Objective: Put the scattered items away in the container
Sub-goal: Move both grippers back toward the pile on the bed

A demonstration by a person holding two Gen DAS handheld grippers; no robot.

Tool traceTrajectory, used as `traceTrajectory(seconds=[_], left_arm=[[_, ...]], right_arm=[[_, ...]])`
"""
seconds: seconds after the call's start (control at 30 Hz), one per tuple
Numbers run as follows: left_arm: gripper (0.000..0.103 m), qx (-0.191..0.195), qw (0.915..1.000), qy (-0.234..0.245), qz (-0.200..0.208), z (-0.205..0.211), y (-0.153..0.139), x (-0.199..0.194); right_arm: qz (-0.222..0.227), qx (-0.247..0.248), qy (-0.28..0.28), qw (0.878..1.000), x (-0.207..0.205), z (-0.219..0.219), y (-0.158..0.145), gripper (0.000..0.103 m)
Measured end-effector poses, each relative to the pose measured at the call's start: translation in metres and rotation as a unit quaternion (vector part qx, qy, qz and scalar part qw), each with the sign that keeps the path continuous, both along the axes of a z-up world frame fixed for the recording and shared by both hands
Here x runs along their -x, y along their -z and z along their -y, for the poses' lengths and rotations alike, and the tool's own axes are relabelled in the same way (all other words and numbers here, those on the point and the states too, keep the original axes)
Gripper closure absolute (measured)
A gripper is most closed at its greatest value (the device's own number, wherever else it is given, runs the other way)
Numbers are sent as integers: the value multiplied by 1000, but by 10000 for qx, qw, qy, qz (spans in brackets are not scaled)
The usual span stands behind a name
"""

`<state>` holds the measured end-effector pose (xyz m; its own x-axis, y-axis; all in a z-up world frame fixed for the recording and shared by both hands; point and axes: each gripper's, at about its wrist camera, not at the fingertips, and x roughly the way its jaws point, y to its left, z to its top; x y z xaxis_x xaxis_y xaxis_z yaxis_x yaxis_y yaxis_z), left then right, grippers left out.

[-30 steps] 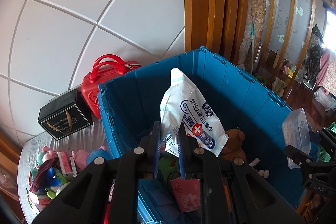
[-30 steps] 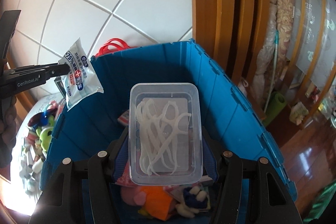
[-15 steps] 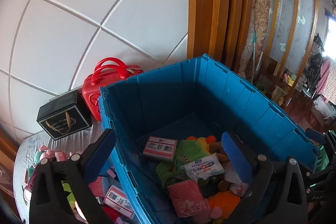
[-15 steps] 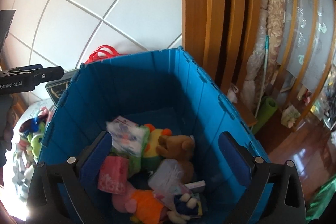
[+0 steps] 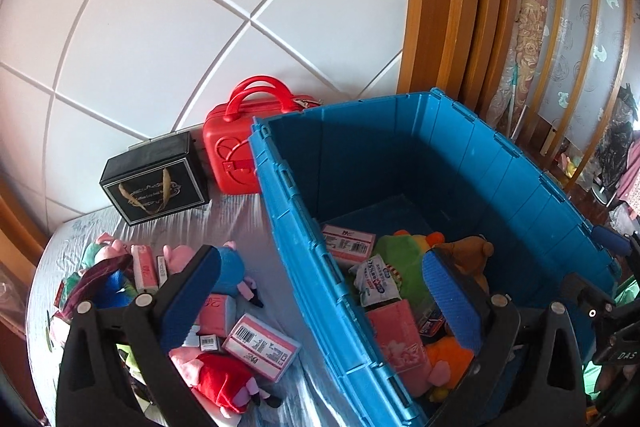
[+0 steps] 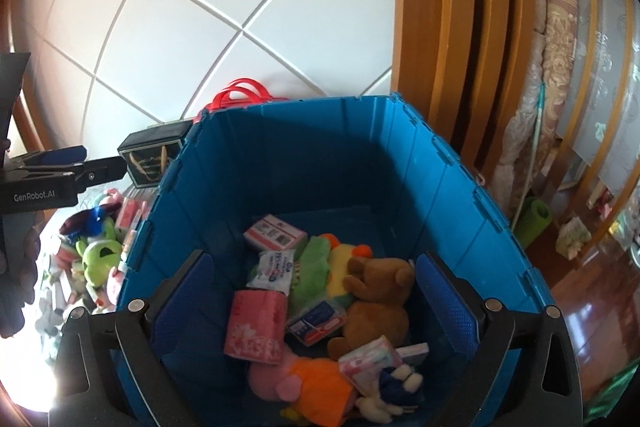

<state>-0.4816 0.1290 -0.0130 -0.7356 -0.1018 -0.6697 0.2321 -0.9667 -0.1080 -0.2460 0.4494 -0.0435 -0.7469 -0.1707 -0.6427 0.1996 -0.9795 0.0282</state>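
Both of your grippers stand spread wide with nothing between the pads. Your left gripper (image 5: 320, 301) straddles the near-left wall of the blue container (image 5: 304, 251); your right gripper (image 6: 316, 301) hangs over its inside.

Inside the container you can count one brown teddy bear (image 6: 378, 301), one green and yellow plush (image 6: 324, 267), one wipes packet (image 6: 272, 267), one pink tissue pack (image 6: 256, 327), one barcoded box (image 6: 276, 233) by the far end, and one orange and pink plush (image 6: 316, 383) nearest you — a few more small packs lie among them, too jumbled to count.

On the cloth-covered table (image 5: 248, 211) left of the container the scattered items (image 5: 180, 307) remain: at least three pig plushes, one barcoded box (image 5: 262, 345), several pink packs. Behind them stand one black gift box (image 5: 154, 181) and one red case (image 5: 240, 151).
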Motion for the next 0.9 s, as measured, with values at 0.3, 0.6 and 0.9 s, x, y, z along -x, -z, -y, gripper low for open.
traceTrajectory(seconds=[0.3, 0.6, 0.9], left_arm=[[1, -83, 9984, -555, 123, 61, 32, -71], [1, -177, 9919, -1208, 351, 136, 74, -152], [1, -192, 9785, -1865, 863, 217, 134, -233]], right_arm=[[-36, -124, -661, 9977, -11, 80, -7, 0], [-11, -256, -1442, 9892, -26, 182, -4, 0], [212, -384, -1946, 9799, -50, 279, 23, 0]])
